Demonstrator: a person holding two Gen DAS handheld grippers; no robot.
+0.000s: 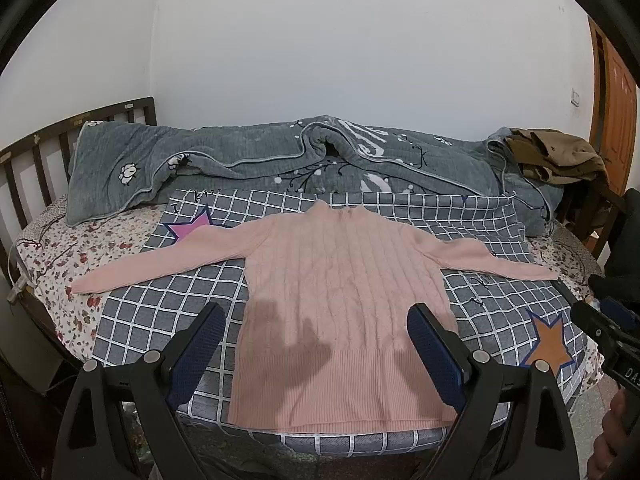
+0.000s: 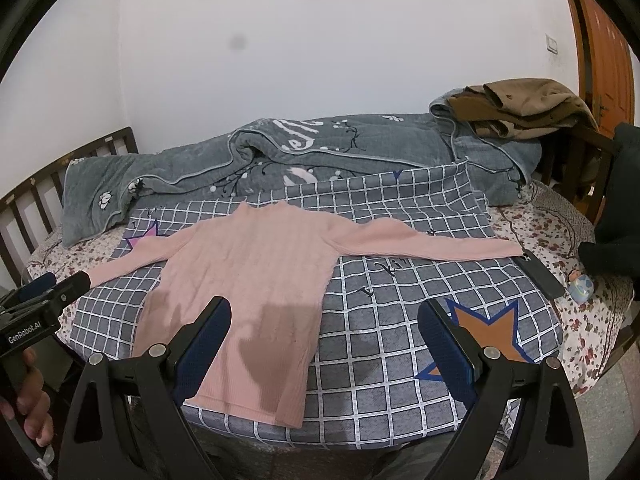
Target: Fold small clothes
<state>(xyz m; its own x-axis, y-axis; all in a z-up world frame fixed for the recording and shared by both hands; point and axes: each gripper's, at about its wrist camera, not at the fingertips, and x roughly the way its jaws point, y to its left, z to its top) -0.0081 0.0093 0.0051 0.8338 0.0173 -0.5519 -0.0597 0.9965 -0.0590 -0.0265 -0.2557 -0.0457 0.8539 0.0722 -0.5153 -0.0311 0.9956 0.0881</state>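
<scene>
A pink cable-knit sweater [image 1: 340,280] lies flat, front up, on a grey checked cloth [image 1: 160,304], sleeves spread to both sides, hem toward me. It also shows in the right wrist view [image 2: 256,280]. My left gripper [image 1: 316,320] is open and empty, held above the sweater's hem. My right gripper [image 2: 324,316] is open and empty, above the sweater's right hem edge and the checked cloth [image 2: 400,320]. The right gripper also shows at the right edge of the left wrist view [image 1: 600,320], the left one at the left edge of the right wrist view [image 2: 52,288].
A grey quilt [image 1: 280,160] is bunched along the wall. Brown clothes [image 2: 520,108] lie on it at the right. A dark phone-like object [image 2: 540,276] and a small toy [image 2: 582,286] lie on the floral sheet [image 2: 552,232]. A wooden headboard [image 1: 36,148] is at left.
</scene>
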